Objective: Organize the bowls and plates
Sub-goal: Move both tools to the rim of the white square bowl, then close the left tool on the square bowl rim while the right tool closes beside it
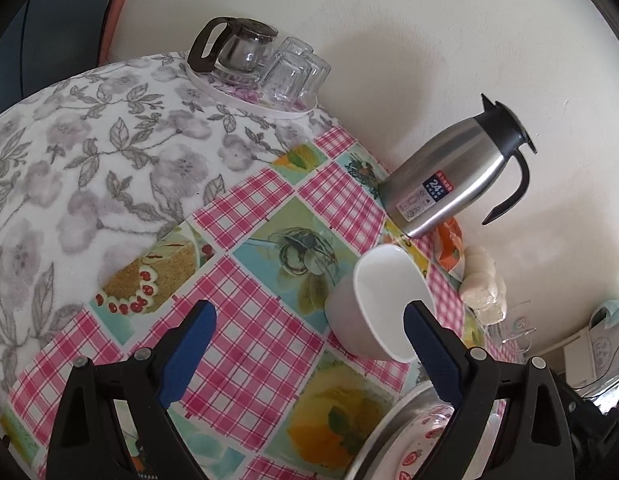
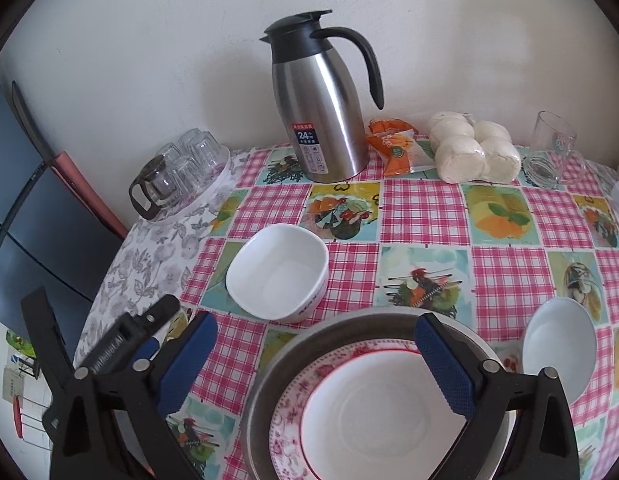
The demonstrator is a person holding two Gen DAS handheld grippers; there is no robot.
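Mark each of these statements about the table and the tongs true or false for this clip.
1. Both tongs, left and right, are open and hold nothing. True.
2. The steel thermos jug lies on its side. False: it stands upright by the wall.
3. The square white bowl is stacked inside the metal basin. False: it sits apart on the tablecloth.
4. A floral-rimmed plate lies in the metal basin. True.
5. The glass tumblers stand upside down on a tray. True.

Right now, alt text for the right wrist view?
The open right gripper hovers over a floral-rimmed plate stacked in a metal dish. A square white bowl sits beyond on the pink checked tablecloth, a steel thermos jug behind.
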